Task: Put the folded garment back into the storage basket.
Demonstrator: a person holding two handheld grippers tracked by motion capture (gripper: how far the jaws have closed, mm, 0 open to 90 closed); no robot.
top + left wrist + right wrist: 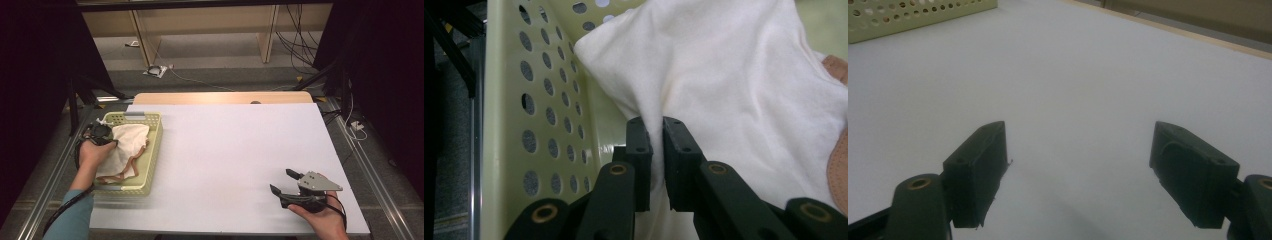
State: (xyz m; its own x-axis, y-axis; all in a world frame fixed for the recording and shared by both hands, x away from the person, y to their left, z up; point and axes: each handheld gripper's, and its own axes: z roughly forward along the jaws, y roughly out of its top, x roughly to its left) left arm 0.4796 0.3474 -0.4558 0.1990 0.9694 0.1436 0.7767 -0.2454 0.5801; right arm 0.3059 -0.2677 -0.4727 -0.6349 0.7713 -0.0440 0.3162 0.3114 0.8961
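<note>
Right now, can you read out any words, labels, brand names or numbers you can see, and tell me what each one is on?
There is no readable text.
The cream cloth is plain, with no print or tag in sight.
The green basket has holes but no label.
The white table is unmarked.
The right gripper and its grey plate carry no lettering that shows.

At the left of the high view the basket (152, 150) is pale yellow-green, its walls patterned with rows of round holes. The cloth (127, 142) in it is cream white with a tan-pink edge. The table (230, 160) is plain white with a light wood strip at its top edge. Both tools, left (656, 125) and right (282, 182), are black with brass-coloured rivets. The sleeve (70, 220) is teal.
</note>
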